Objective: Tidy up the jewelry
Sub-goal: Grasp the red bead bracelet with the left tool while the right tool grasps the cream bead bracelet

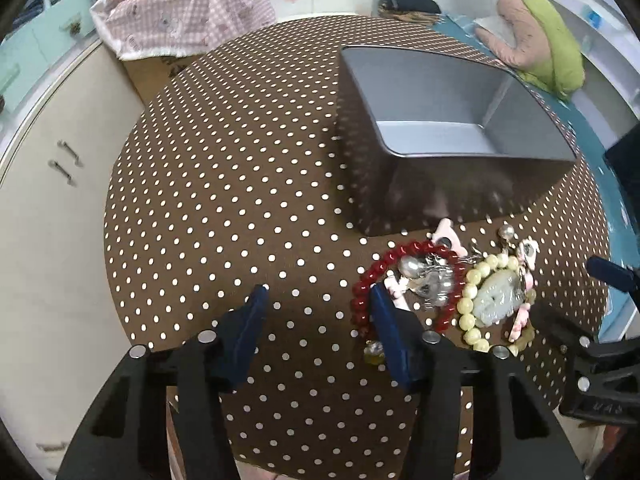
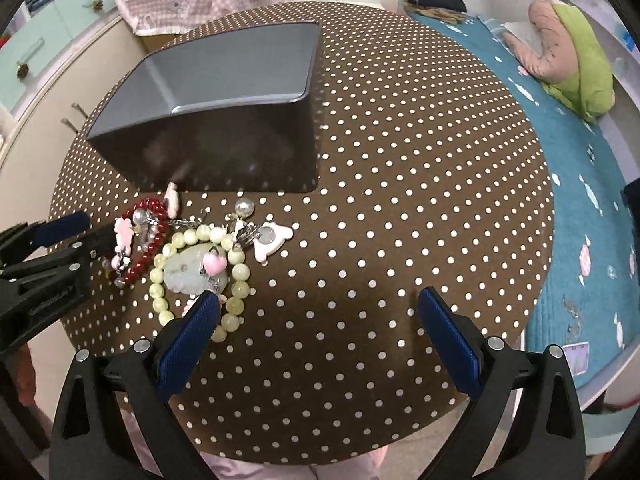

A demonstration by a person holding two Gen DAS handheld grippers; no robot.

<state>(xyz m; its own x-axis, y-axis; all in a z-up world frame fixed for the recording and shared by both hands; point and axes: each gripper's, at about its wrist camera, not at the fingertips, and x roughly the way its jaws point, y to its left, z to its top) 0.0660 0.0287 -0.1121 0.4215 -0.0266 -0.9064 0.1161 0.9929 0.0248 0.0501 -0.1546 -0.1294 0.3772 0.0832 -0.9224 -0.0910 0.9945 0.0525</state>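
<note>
My left gripper (image 1: 316,312) stands half spread, its right finger beside the red bead bracelet (image 1: 362,300), nothing pinched; my right gripper (image 2: 320,312) is spread wide, so both can lift jewelry into the grey metal tin (image 1: 400,184) ahead.

1. My left gripper (image 1: 318,300) has black plastic arms with dark blue ribbed pads at the frame's lower middle.
2. Round silver screws stud each arm.
3. My right gripper (image 2: 320,304) matches it.
4. Pale pink clothing shows at the bottom edge.
</note>
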